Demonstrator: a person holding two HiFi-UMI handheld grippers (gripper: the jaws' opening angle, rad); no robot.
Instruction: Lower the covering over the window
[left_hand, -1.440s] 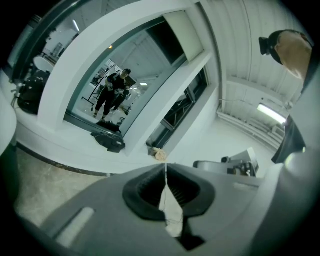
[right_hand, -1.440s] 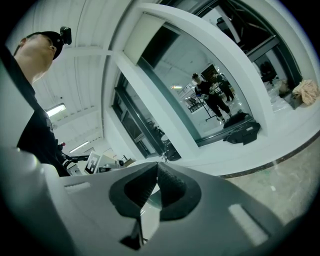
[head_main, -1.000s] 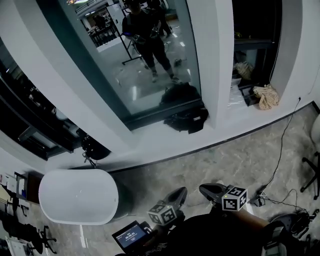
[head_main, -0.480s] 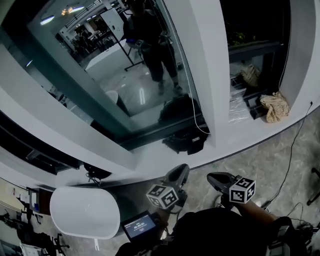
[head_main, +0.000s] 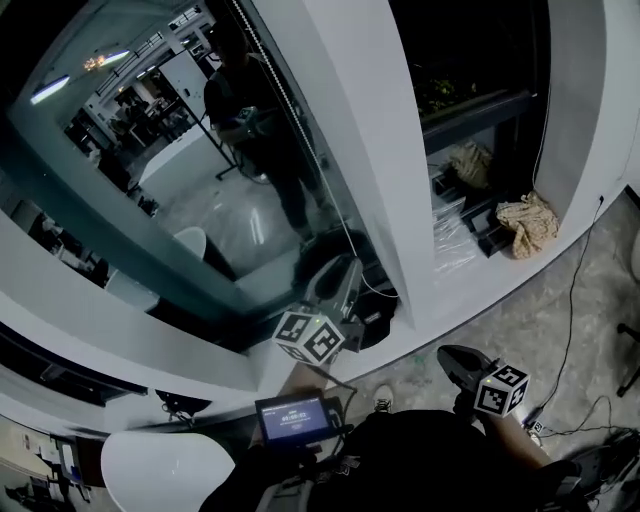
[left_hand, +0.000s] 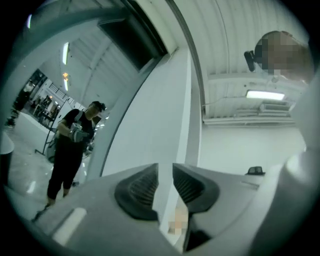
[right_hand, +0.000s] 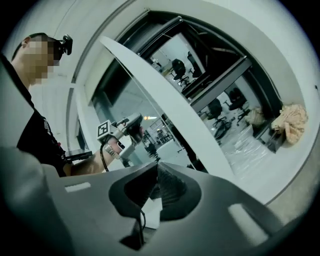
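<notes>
Currently the task looks barely begun. Seen from the head camera, the window (head_main: 190, 210) is bare glass, dark and mirror-like, reflecting the person holding the grippers. No covering hangs over any part of the pane that shows. It is presumably rolled up above the frame, out of view.

A thin bead cord (head_main: 300, 125) runs down the right side of the glass, beside a white pillar (head_main: 370, 120). The left gripper (head_main: 338, 280) is raised toward the lower end of this cord and is close to it. Whether it touches the cord cannot be told from the head view.

In the left gripper view, the left gripper (left_hand: 166, 172) has its jaws a narrow gap apart. Only pale wall shows between the ribbed pads, so it grips nothing.

The right gripper (head_main: 455, 358) is held low, near the person's body and well away from the window. In the right gripper view, the right gripper (right_hand: 157, 172) has its jaws closed tip to tip, with nothing held.

What is left appears to be nearly everything: catch the cord in the jaws, close on it, and draw it until the covering comes down over the glass.
</notes>
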